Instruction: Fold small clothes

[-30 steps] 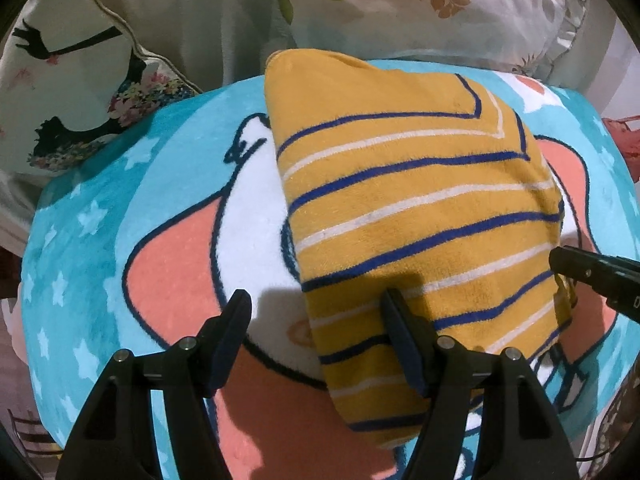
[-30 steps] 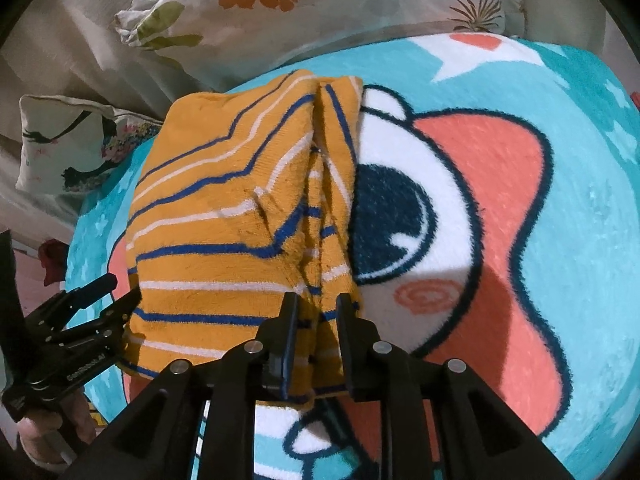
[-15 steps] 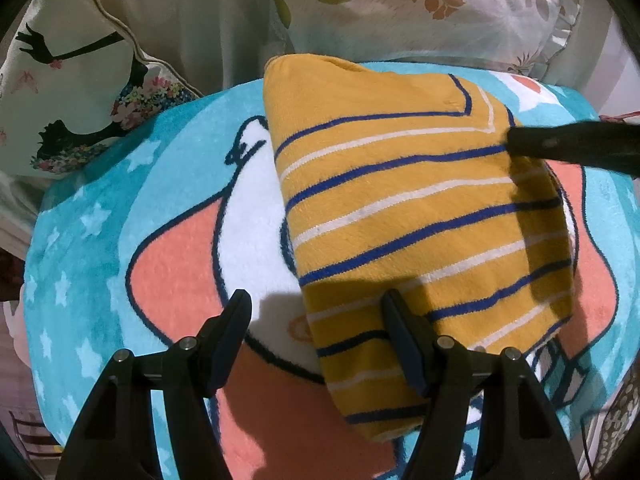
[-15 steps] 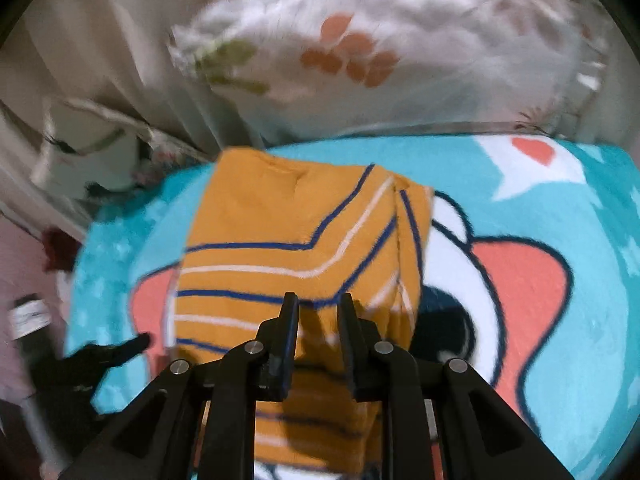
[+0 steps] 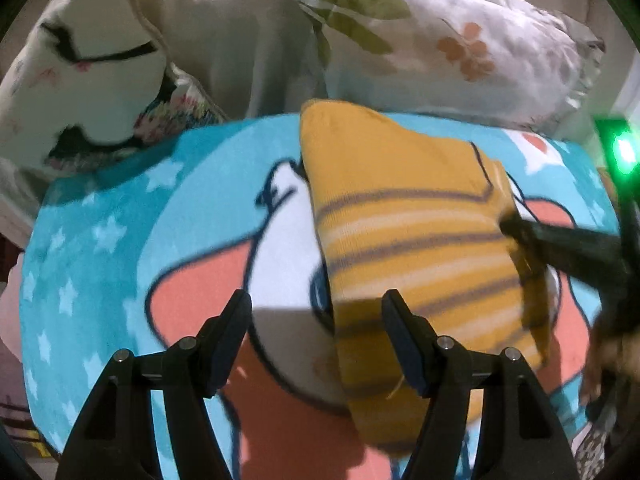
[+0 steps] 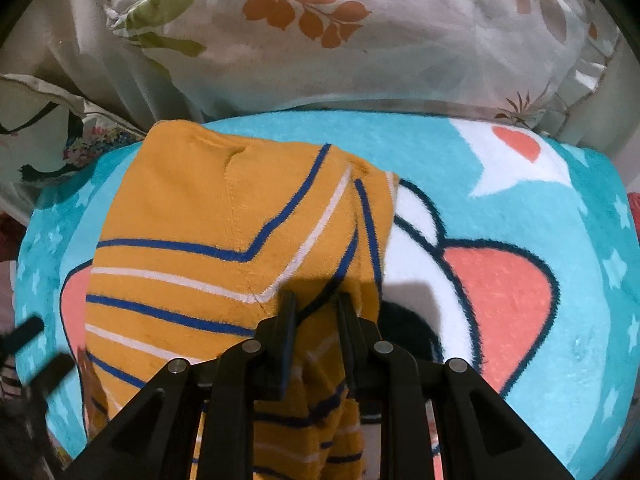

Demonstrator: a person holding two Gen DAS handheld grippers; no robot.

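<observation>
Seen from the left wrist, the left hand-held gripper point(image 5: 316, 336) stands wide, its fingers straddling the near left edge of the garment point(image 5: 408, 248) without pressing it. That garment, a folded mustard piece with blue and white stripes, lies on the blanket point(image 5: 120, 240), a teal one with stars and a cartoon figure, and fills the centre and right of the frame. At the right edge the right hand-held gripper point(image 5: 516, 226) reaches in, its dark tip at the garment's right side; this view is blurred. Two pillows sit along the top: a leaf-print one point(image 5: 460, 48) at upper right and another point(image 5: 80, 88) with dark figures at upper left.

Next, from the right wrist, the right hand-held gripper point(image 6: 314, 308) is narrow, with a raised fold of the garment point(image 6: 192, 240) between its fingers; whether the pads press it I cannot tell. The garment spreads across the centre left of the frame on the blanket point(image 6: 580, 300). The left gripper's dark fingertips point(image 6: 24, 330) show at lower left. The leaf pillow point(image 6: 360, 32) runs across the top.
</observation>
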